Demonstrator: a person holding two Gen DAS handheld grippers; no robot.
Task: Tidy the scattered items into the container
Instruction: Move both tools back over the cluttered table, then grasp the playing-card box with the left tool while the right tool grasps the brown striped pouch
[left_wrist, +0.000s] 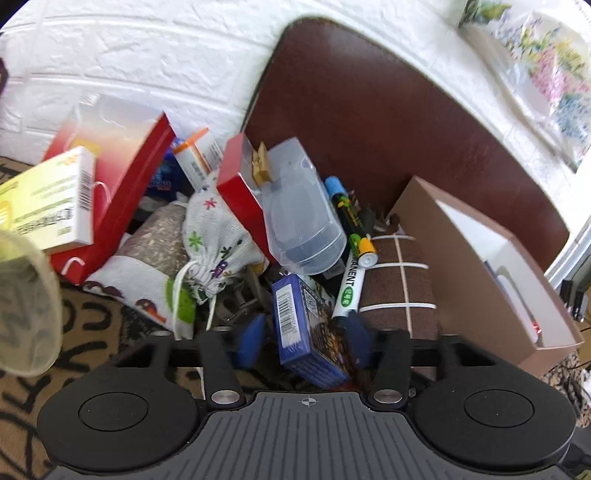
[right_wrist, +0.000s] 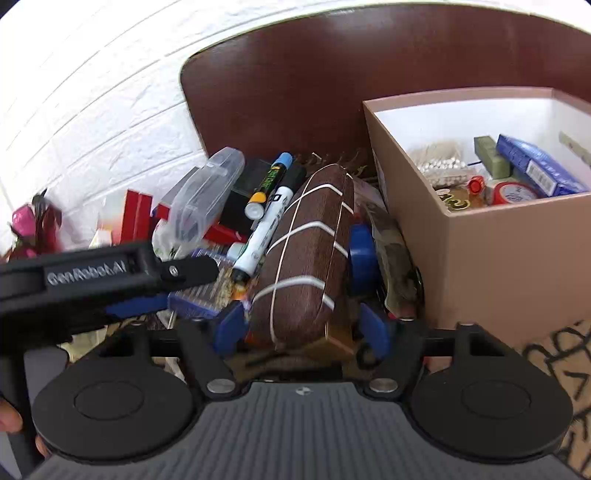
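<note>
In the left wrist view my left gripper (left_wrist: 303, 341) straddles a blue box (left_wrist: 310, 332) with a barcode, which lies tilted at the near edge of the pile. Its blue pads stand close on both sides, and a thin gap shows at the left pad. My right gripper (right_wrist: 303, 325) straddles a brown case with white stripes (right_wrist: 306, 251). The left pad touches the case; a dark gap shows at the right pad. The brown cardboard container (right_wrist: 480, 258) stands just right of the case and holds several small items. One of the left gripper's fingers (right_wrist: 177, 271) reaches in from the left.
The pile holds a white permanent marker (right_wrist: 264, 229), a blue-capped marker (right_wrist: 271, 181), a clear plastic case (right_wrist: 203, 192), a patterned cloth pouch (left_wrist: 218, 232) and red boxes (left_wrist: 114, 177). A dark brown chair back (left_wrist: 388, 122) and a white brick wall stand behind. A patterned cloth covers the surface.
</note>
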